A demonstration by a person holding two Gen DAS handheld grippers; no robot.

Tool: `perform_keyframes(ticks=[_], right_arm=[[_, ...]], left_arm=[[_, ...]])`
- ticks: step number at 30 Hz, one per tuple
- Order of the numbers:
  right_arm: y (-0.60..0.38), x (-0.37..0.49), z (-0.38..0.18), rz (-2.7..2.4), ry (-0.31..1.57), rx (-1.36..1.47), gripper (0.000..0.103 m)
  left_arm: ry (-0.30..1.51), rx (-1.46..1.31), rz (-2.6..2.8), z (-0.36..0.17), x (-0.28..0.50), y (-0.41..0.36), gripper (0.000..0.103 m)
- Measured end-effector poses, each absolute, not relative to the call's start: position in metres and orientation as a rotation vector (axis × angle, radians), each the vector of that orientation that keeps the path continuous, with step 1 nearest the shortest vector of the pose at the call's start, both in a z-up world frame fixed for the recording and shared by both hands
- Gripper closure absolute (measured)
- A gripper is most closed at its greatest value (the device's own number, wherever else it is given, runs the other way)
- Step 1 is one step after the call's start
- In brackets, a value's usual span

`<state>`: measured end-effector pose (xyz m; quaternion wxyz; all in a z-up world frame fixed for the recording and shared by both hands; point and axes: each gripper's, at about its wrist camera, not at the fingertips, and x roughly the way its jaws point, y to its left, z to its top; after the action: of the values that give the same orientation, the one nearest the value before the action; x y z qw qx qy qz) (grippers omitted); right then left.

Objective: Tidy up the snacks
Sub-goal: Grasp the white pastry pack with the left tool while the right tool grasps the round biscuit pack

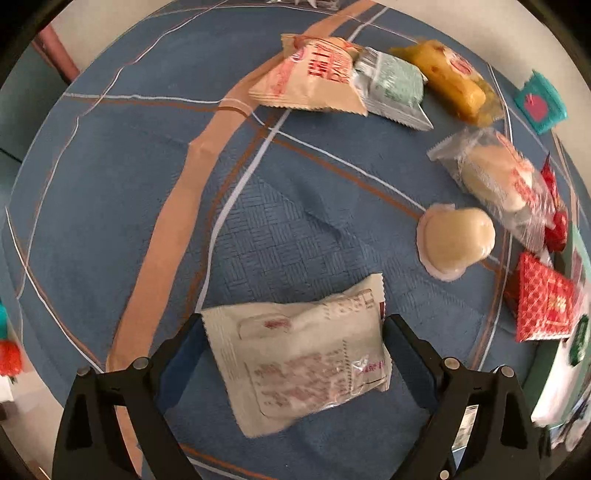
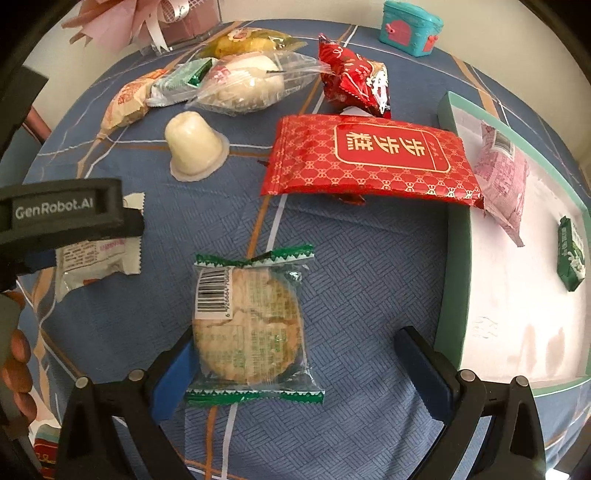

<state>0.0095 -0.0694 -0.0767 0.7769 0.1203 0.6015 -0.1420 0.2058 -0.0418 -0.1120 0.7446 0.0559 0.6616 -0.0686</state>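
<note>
My left gripper (image 1: 293, 317) is shut on a white snack packet (image 1: 303, 354) with red print; its fingertips press on the packet's two sides just above the blue cloth. The same gripper (image 2: 66, 218) and packet (image 2: 96, 254) show at the left of the right wrist view. My right gripper (image 2: 295, 336) is open over a round cracker in a clear, green-edged wrapper (image 2: 251, 321), which lies flat beside the left finger. A green-rimmed tray (image 2: 452, 277) at the right holds a pink packet (image 2: 502, 177) and a small green packet (image 2: 570, 258).
A large red packet (image 2: 369, 155) rests on the tray's near corner. Beyond lie a jelly cup (image 2: 194, 147), a bun in clear wrap (image 2: 243, 85), a crinkled red packet (image 2: 354, 81), a yellow cake (image 2: 251, 42) and a beige packet (image 1: 314, 77). A teal toy chest (image 2: 412, 26) stands at the back.
</note>
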Motion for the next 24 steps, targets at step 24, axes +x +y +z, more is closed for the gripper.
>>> perform_keyframes(ticks=[24], right_arm=[[-0.074, 0.011, -0.084, -0.362, 1.29, 0.278, 0.0]], left_arm=[[1.433, 0.15, -0.188, -0.116, 0.164, -0.024, 0.009]])
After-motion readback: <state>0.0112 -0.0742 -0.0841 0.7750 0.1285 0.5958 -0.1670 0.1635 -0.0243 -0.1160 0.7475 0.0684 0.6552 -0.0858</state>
